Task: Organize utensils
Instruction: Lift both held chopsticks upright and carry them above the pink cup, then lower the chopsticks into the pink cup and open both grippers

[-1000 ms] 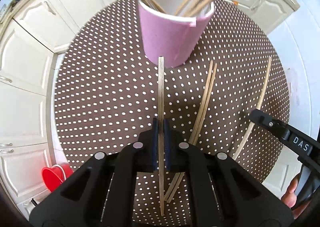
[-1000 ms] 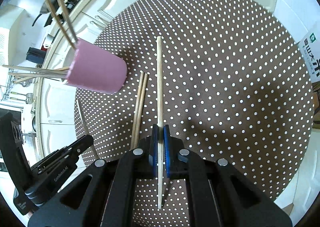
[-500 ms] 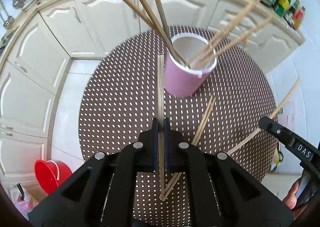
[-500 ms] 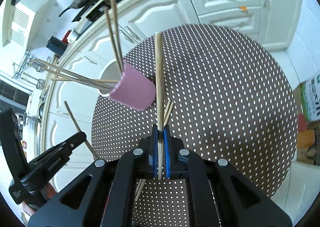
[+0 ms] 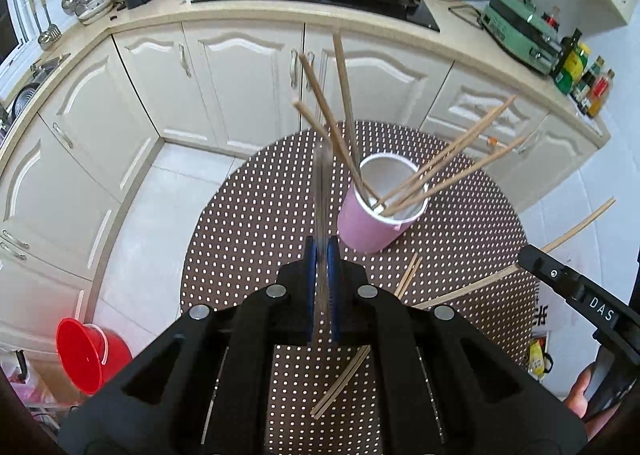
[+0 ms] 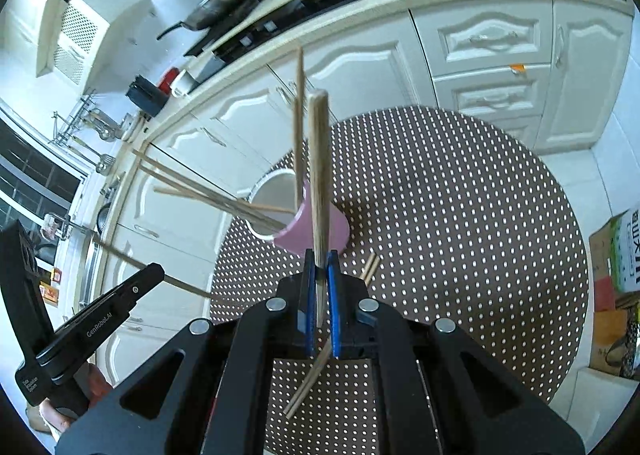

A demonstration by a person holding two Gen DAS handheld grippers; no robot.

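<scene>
With each hand-held gripper, left (image 5: pixel 321 255) and right (image 6: pixel 320 261), clamped on one chopstick (image 5: pixel 321 191) (image 6: pixel 319 175) above the table (image 5: pixel 248 223), either stick could snag those fanned from the pink cup (image 5: pixel 374 223) at frame centre and tip it.

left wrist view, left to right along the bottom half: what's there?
red bucket → chopstick held in the left hand-held gripper → pink cup → pair of loose chopsticks on the dotted table → right hand-held gripper holding its own chopstick
</scene>
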